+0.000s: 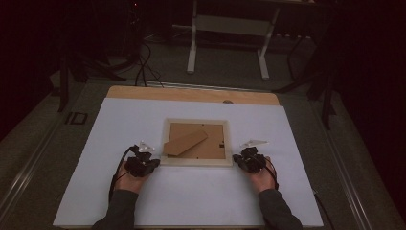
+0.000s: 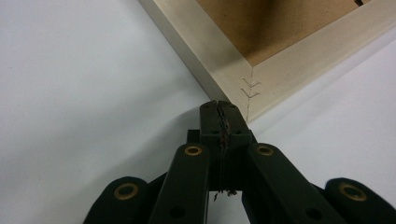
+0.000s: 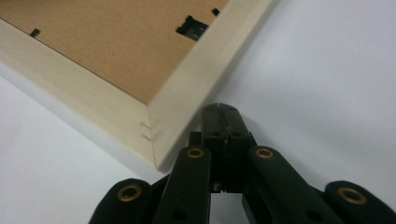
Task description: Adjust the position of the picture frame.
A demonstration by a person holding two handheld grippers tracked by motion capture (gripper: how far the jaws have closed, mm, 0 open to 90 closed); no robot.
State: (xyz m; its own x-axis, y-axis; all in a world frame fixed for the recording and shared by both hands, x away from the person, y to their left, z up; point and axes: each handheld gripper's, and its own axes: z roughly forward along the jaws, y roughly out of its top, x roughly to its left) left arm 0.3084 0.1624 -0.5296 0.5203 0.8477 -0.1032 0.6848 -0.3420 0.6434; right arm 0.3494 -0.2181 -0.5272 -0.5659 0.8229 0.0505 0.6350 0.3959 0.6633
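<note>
A pale wooden picture frame [image 1: 195, 162] lies face down in the middle of the white table, its brown backing board and fold-out stand [image 1: 186, 142] facing up. My left gripper [image 1: 145, 154] is shut with nothing in it, its tip right at the frame's near left corner [image 2: 247, 88]. At the near right corner [image 3: 152, 135] sits my right gripper [image 1: 243, 157], also shut and holding nothing; its tip [image 3: 220, 109] lies against the frame's right side. In the left gripper view the closed jaws [image 2: 218, 106] meet just below the stapled mitre joint.
A white sheet [image 1: 191, 201] covers the table, with a strip of bare wood [image 1: 191, 93] at its far edge. Beyond stand the legs of a white desk [image 1: 230, 43] and some floor cables [image 1: 143, 67]. The surroundings are dark.
</note>
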